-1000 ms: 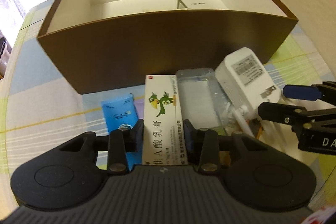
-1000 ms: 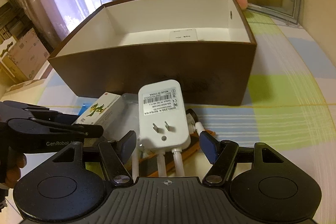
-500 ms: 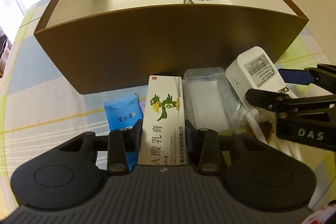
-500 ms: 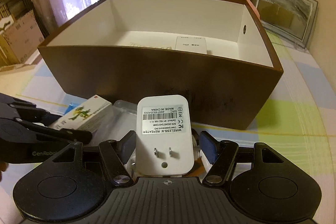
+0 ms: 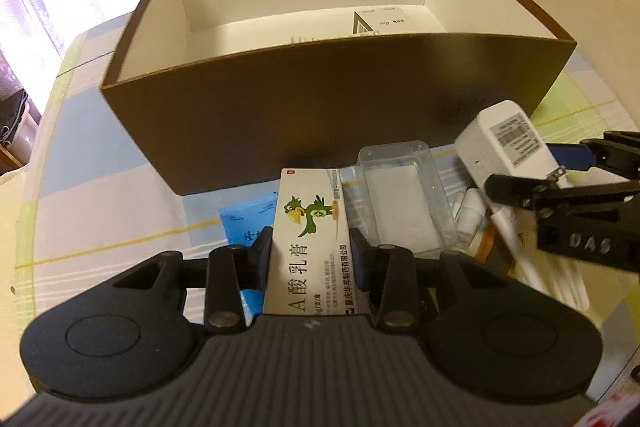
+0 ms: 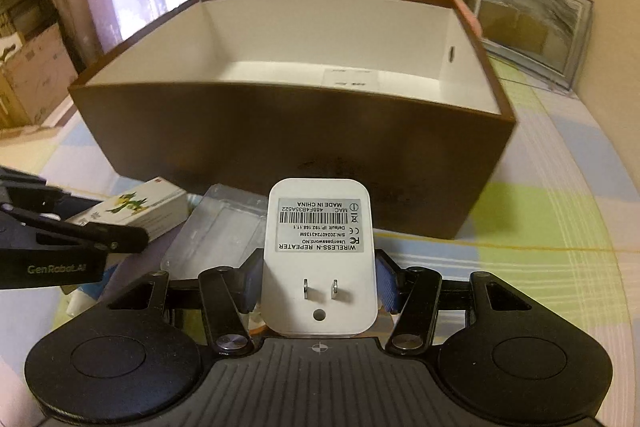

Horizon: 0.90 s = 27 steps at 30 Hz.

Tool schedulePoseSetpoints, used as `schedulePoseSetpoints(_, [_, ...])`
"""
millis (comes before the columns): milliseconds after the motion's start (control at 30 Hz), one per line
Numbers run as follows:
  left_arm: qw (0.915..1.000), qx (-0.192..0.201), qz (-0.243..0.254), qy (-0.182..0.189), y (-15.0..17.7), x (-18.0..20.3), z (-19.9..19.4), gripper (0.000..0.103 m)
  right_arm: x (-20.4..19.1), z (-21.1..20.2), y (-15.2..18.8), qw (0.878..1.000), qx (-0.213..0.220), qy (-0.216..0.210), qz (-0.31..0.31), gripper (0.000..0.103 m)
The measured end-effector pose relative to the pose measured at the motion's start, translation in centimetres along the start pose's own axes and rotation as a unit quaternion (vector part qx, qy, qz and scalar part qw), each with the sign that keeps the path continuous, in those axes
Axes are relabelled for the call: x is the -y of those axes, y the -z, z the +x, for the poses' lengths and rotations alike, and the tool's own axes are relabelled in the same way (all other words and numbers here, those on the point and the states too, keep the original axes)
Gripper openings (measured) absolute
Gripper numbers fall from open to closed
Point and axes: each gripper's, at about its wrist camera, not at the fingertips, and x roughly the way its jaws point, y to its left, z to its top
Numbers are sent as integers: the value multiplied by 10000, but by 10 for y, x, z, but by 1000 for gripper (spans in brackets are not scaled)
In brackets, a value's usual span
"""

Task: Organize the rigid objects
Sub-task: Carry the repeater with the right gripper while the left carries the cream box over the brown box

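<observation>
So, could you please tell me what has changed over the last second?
The right gripper jaws have just been closing onto the white repeater, now gripped. The left gripper still holds the ointment box; the brown box stays put.

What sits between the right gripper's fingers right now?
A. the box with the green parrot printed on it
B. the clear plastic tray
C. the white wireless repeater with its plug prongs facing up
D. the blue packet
C. In the right wrist view the white wireless repeater stands between the right gripper fingers, whose jaws have just been closing on it, prongs and label facing the camera; the parrot box is in the left gripper.
</observation>
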Motion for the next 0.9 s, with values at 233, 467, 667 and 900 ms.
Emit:
schedulePoseSetpoints(233, [9999, 109, -61, -71, 8, -3, -19, 34, 10, -25, -5, 9993, 161, -116, 305, 53])
schedulePoseSetpoints(467, [9993, 328, -141, -119, 10, -6, -44, 34, 6, -48, -11, 9986, 307, -218, 361, 53])
schedulePoseSetpoints(667, [9979, 598, -199, -165, 7, -10, -69, 34, 0, -67, -21, 9980, 469, -287, 308, 53])
schedulePoseSetpoints(900, [9953, 916, -221, -242, -6, -18, -91, 34, -2, -81, -36, 9972, 634, -328, 243, 53])
